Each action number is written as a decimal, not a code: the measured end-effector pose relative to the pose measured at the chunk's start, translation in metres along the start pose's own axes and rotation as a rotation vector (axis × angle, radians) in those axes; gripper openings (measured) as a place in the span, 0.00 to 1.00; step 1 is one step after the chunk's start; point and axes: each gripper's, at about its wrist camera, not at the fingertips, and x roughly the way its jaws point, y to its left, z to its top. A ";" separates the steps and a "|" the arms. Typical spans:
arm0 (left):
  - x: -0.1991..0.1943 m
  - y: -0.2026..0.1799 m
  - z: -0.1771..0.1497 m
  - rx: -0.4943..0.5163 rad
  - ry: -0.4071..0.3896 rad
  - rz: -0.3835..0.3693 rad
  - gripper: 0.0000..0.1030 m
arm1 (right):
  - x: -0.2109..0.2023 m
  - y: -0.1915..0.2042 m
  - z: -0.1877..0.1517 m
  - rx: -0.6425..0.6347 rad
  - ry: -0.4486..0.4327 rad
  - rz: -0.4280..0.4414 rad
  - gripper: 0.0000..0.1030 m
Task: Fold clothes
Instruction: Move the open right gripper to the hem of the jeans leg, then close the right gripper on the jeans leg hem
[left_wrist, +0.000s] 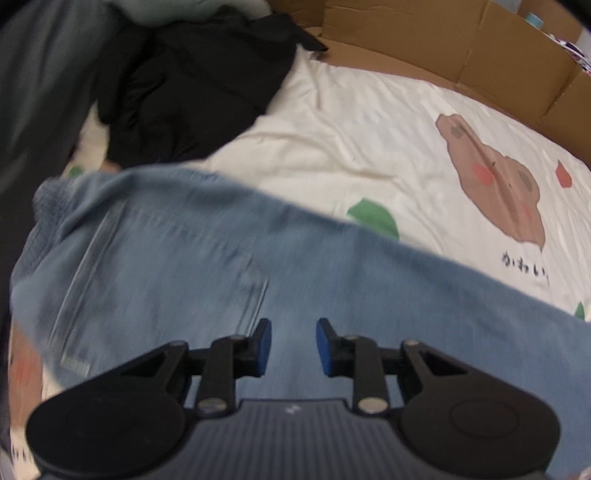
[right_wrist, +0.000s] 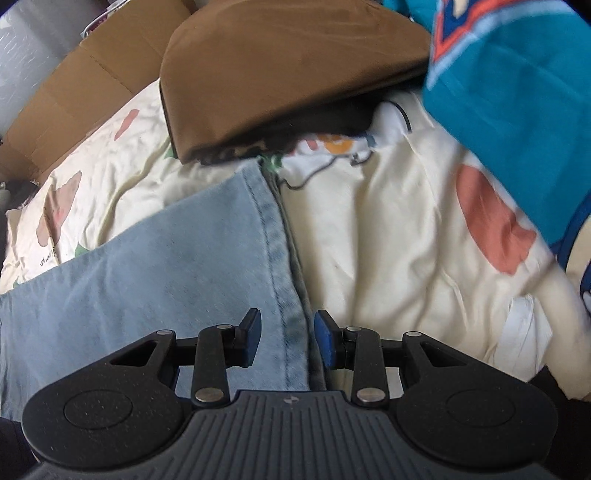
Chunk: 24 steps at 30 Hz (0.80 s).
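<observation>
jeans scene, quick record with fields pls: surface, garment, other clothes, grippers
surface: cream printed bedsheet
garment: light blue jeans spread on the sheet
other clothes: black garment; folded brown garment; teal garment
left gripper: open above the denim, holding nothing
right gripper: open, jaws either side of the jeans' hem edge

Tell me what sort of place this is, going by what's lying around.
Probably a bedroom: clothes are being sorted on a bed. A cream bedsheet printed with cartoon bears lies under light blue jeans, with a dark garment pile and a folded brown garment nearby.
</observation>
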 end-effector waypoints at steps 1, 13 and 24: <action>-0.006 0.002 -0.006 -0.010 0.007 0.001 0.27 | 0.002 -0.003 -0.001 0.009 0.004 0.010 0.38; -0.021 0.000 -0.075 -0.048 0.130 0.057 0.28 | 0.026 -0.027 -0.012 0.081 0.057 0.129 0.44; -0.016 -0.020 -0.094 -0.007 0.173 0.068 0.28 | -0.009 0.000 -0.003 0.060 0.023 0.246 0.42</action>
